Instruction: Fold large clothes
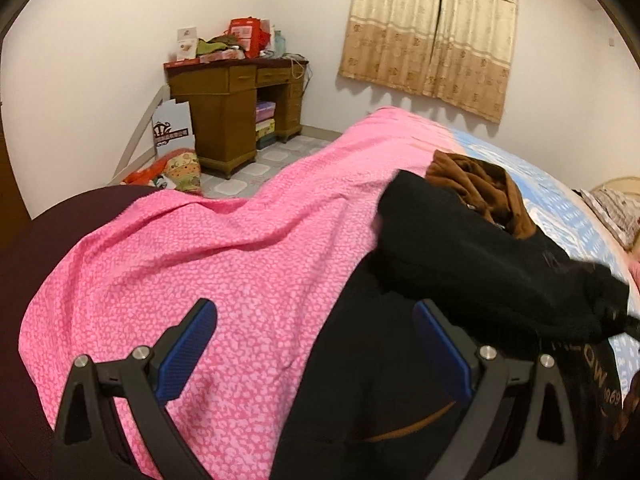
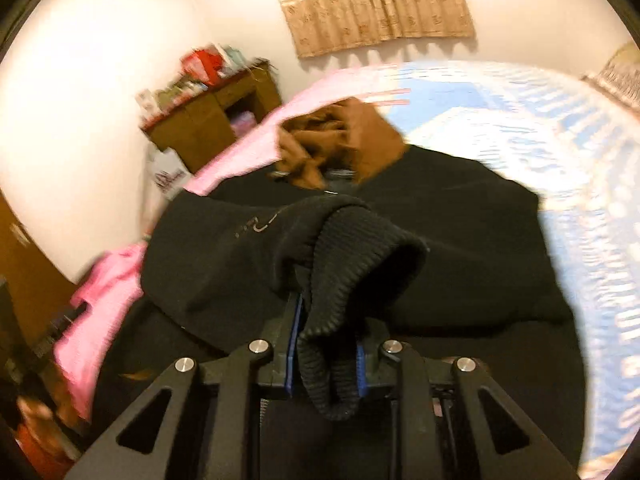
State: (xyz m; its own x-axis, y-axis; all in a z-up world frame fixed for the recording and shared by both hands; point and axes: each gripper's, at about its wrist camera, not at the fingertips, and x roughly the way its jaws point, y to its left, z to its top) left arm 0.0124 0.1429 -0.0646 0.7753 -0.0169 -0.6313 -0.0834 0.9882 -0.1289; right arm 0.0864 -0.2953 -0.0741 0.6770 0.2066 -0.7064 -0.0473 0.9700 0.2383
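Observation:
A large black sweatshirt (image 1: 460, 248) with a brown hood lining (image 1: 476, 184) lies on the bed, partly over a pink sheet (image 1: 224, 248). My left gripper (image 1: 316, 344) is open and empty above the sweatshirt's left edge, one pad over pink sheet, one over black fabric. My right gripper (image 2: 326, 336) is shut on the sweatshirt's ribbed black cuff (image 2: 348, 280), holding the sleeve across the black body (image 2: 460, 232). The brown hood (image 2: 340, 140) lies at the far end. The right wrist view is blurred by motion.
The bed has a blue and white patterned sheet (image 1: 560, 200) on its right side. A wooden desk (image 1: 236, 108) piled with boxes stands in the far corner, with bags on the tiled floor (image 1: 180, 168) beside it. A beige curtain (image 1: 436, 28) hangs on the back wall.

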